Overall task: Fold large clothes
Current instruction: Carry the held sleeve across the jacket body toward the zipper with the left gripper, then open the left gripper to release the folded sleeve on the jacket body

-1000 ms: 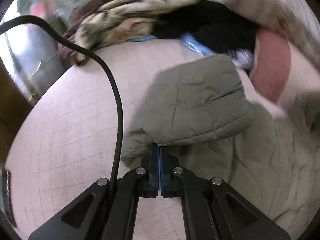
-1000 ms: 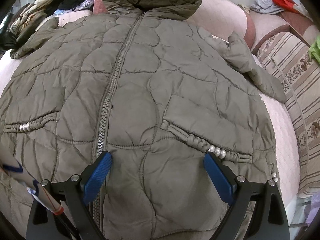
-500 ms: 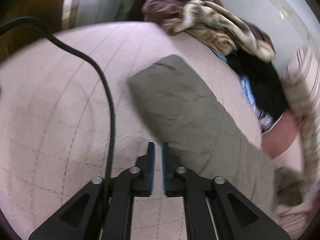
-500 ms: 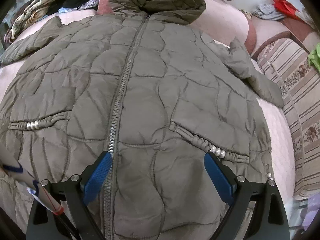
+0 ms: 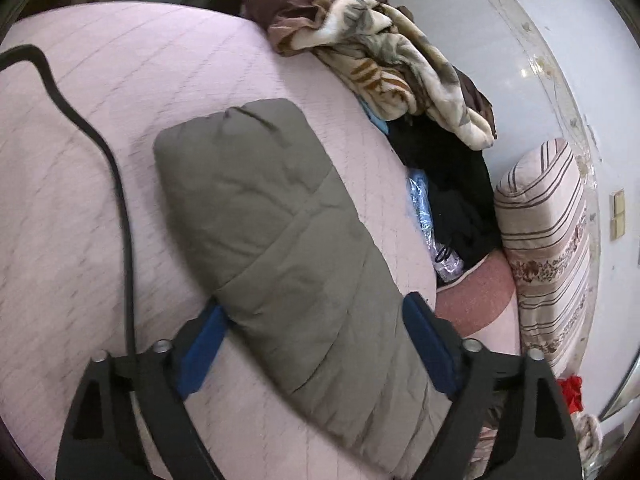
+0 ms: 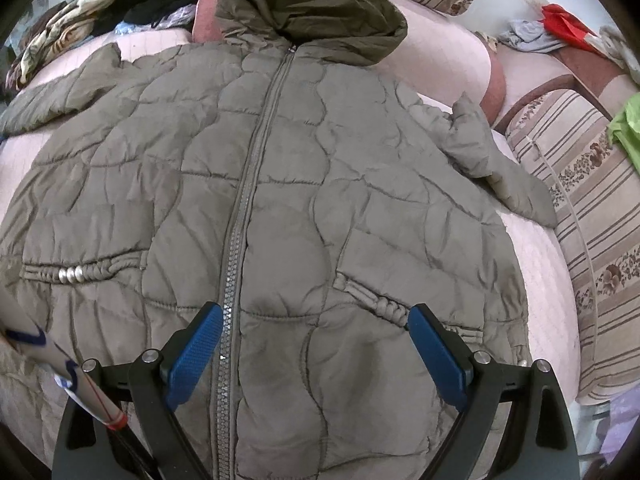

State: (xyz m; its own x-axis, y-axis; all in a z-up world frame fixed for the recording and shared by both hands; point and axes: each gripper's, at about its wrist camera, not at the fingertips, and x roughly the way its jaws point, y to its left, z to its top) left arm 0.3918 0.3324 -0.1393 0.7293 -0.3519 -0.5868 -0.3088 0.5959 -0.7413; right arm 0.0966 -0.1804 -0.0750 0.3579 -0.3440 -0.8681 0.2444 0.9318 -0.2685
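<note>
Spreading apart right now, the left gripper [image 5: 314, 334] has its blue fingers [image 5: 200, 350] on either side of the olive sleeve [image 5: 280, 240] but no longer pressing it; a second ago they were pinched shut on the sleeve's bunched edge, and half a second ago they were barely parted. So the sleeve has been let go: it now lies drawn out straight on the pink bed [image 5: 100, 140], where it was crumpled and folded over itself before. A black cable [image 5: 120, 184] trails across the bedcover to the left of it, and a heap of blankets and dark clothes [image 5: 400, 52] sits well beyond the cuff, against the wall. The right gripper [image 6: 314, 354] hangs over the lower front of the quilted jacket [image 6: 280, 184] with its fingers [image 6: 196, 354] wide and nothing between them, much as it was a second ago. The jacket lies face up and zipped on the bed, hood [image 6: 320, 8] at the far end, and in this view its left sleeve now reaches outward flat. The other sleeve [image 6: 496, 168] still lies rumpled towards the striped cushions [image 6: 592, 200]. To my eye the spreading-out stage is half done; that right-side sleeve probably wants straightening before any fold begins.
</note>
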